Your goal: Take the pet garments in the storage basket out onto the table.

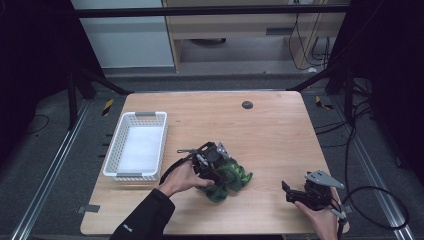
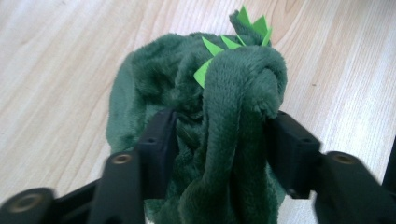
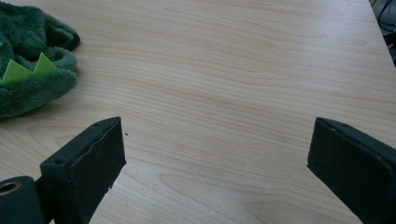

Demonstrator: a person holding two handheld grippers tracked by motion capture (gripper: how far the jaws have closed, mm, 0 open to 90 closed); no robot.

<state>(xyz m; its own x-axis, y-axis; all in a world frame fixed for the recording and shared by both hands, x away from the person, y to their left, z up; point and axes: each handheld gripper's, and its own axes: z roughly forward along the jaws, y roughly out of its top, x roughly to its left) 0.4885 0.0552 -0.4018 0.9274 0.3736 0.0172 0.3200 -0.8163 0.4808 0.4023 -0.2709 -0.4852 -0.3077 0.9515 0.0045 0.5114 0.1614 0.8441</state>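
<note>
Green plush toy (image 1: 227, 176), one, on wooden table (image 1: 270, 130), near front edge, roughly centre. Dark green pile with bright green felt spikes (image 2: 219, 46) (five countable in left gripper view, two more in right gripper view; whether the same ones cannot be told). Bunched and folded, no clear shape readable.

Left gripper (image 1: 212, 159): over the toy, held by left hand (image 1: 181, 178) in a dark sleeve (image 1: 145, 217). Jaws pinching a thick fold of plush between them, seen close in left gripper view (image 2: 219, 149); fabric bulging above and spilling below the pads. Toy touching table at its lower side in high view.

Right gripper (image 1: 286, 192): near front right corner of table, held by right hand (image 1: 320, 220), well apart from toy. Jaws spread wide in right gripper view (image 3: 217, 158), nothing between them, bare wood underneath. Edge of toy at upper left of that view.

White plastic basket (image 1: 112, 150), one, at left side of table, long side running front to back, nothing seen inside but its pale floor. Apart from toy, beside left forearm.

Small dark round disc (image 1: 247, 104), one, near far edge of table (nature not readable).

Count: 1 toy, 1 basket, 1 disc, 2 grippers.
</note>
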